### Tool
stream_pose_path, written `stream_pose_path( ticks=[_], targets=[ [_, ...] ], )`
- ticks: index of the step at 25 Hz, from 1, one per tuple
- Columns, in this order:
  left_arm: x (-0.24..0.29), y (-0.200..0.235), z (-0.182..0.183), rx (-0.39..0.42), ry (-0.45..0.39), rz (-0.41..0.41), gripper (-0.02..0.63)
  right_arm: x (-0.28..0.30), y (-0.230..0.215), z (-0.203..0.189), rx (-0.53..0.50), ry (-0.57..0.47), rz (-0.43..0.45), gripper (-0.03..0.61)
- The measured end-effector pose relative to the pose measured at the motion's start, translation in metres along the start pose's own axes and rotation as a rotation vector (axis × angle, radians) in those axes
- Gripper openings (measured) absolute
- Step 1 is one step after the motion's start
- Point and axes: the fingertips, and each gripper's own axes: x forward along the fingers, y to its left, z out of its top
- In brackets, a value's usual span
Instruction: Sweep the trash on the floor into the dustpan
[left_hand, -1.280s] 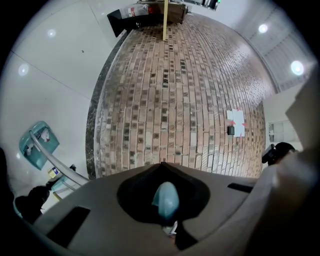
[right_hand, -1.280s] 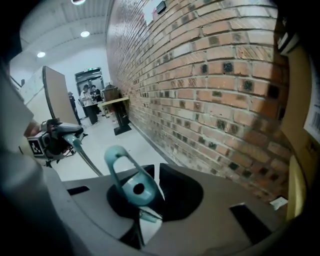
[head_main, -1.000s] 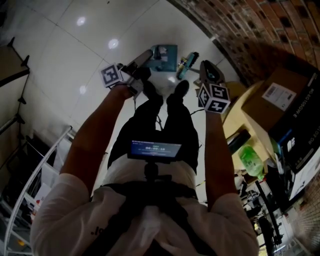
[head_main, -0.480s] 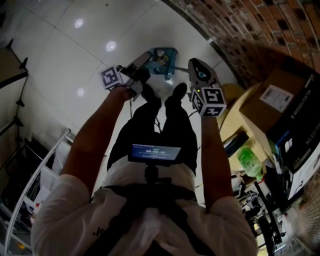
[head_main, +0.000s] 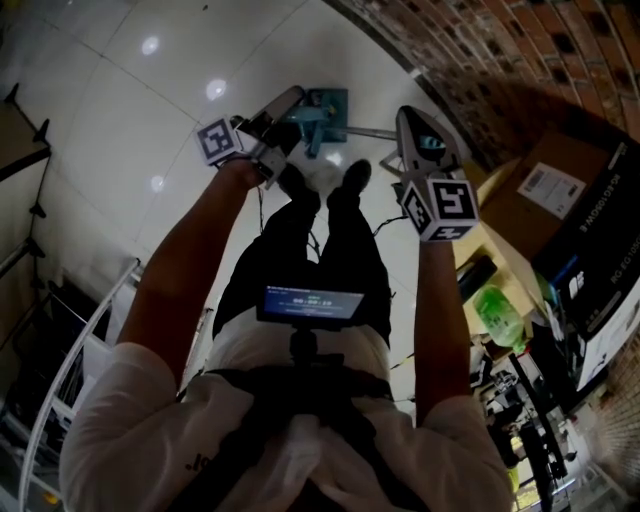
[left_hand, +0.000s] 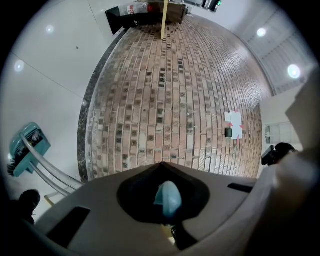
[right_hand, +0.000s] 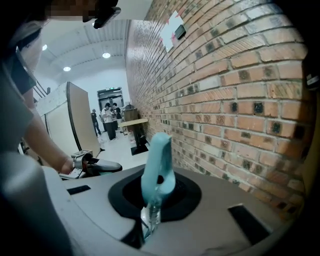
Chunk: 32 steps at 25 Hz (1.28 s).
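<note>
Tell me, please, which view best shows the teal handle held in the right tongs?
The right gripper view: the teal handle stands centred, hanging hole and metal tube visible, the right tongs shut on it. The head view shows only a small teal patch at the tongs. The left gripper view misses it.

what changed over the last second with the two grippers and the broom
The right gripper lifted toward the camera, its jaws closing further on the teal plastic broom handle. The broom's silver shaft now reaches across to the teal dustpan. The left gripper stayed put, shut on its teal handle tip, and the dustpan barely shifted.
</note>
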Motion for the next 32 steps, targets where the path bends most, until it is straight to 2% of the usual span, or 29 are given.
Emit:
stream_pose_path(
  ticks=[5,9,12,16,21,24,27,30,32],
  targets=[
    [0.015,-0.005,-0.002,-0.015,0.023,-0.027,0.000,-0.011,-0.007,0.022,-0.057,-0.065,-0.001,0.017],
    [0.033,-0.005,-0.008,-0.021,0.050,-0.045,0.000,-0.017,-0.016,0.027,-0.145,-0.063,-0.032,0.015],
    [0.049,-0.005,-0.012,-0.022,0.080,-0.053,0.000,-0.017,-0.032,0.024,-0.198,-0.035,-0.065,0.015],
    [0.073,-0.004,-0.017,-0.017,0.134,-0.069,0.000,-0.004,-0.063,0.014,-0.220,0.024,-0.130,0.015],
    [0.098,0.004,-0.023,-0.011,0.180,-0.072,0.000,0.029,-0.091,-0.003,-0.250,0.091,-0.146,0.014],
    [0.105,0.011,-0.029,-0.015,0.219,-0.081,0.000,0.043,-0.093,-0.007,-0.245,0.097,-0.160,0.014],
    [0.099,0.027,-0.021,-0.020,0.203,-0.046,0.000,0.058,-0.078,-0.026,-0.195,0.127,-0.147,0.020],
    [0.091,0.033,-0.006,-0.020,0.141,-0.022,0.000,0.071,-0.046,-0.050,-0.139,0.160,-0.081,0.037],
    [0.089,0.034,0.000,-0.023,0.128,-0.027,0.000,0.079,-0.026,-0.055,-0.110,0.164,-0.022,0.055]
  ],
)
